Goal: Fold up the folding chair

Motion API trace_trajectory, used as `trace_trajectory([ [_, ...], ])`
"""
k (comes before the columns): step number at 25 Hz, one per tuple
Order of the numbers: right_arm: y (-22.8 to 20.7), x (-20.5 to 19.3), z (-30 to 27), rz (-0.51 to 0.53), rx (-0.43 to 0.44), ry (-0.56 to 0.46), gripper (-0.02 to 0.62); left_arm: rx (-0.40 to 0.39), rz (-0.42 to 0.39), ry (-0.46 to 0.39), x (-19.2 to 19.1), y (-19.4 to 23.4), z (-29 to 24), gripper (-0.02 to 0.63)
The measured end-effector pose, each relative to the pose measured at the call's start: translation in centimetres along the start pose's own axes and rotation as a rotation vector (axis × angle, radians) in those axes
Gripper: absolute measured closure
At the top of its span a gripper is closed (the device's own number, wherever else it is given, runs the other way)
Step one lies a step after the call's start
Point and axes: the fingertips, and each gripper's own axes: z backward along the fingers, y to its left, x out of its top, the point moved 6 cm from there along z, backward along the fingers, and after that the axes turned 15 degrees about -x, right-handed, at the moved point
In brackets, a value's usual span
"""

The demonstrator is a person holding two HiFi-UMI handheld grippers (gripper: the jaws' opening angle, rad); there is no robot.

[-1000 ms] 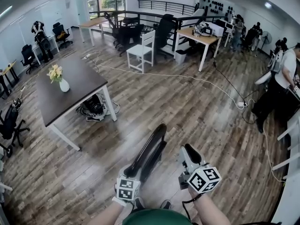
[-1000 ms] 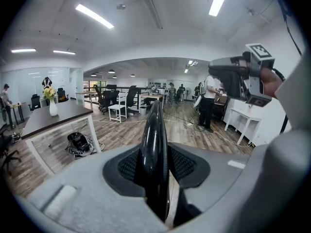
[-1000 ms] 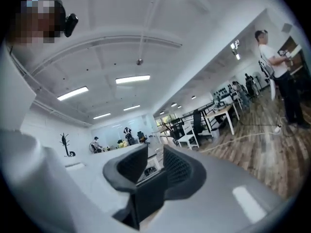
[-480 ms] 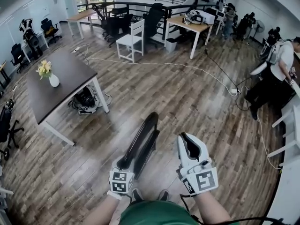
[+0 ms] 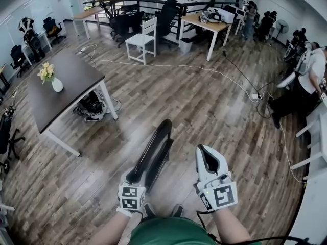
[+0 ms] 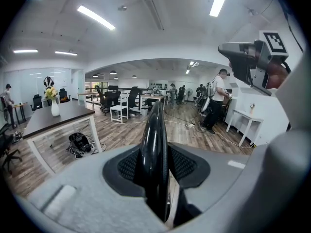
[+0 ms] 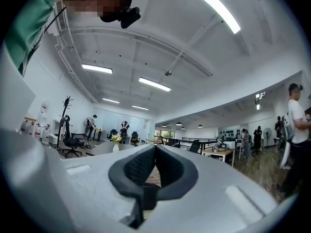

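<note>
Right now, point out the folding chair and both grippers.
folding chair (image 5: 157, 148): head view, middle of black frame.
left gripper (image 6: 154, 150): left gripper view, between its fingertips.
right gripper (image 7: 155, 152): right gripper view, between shut fingertips.

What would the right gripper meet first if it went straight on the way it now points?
Nothing close. The right gripper, shut and empty, points roughly level over open wooden floor; the first things in line look like the far black office chairs, but depth is unclear.
</note>
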Motion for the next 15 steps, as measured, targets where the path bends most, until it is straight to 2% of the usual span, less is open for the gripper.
trace_trajectory([
  [15,-0.27,-0.79,-0.46,-0.006,0.002,0.022,0.592,-0.006,0.002,0.002,0.13,0.04,-0.07,0.466],
])
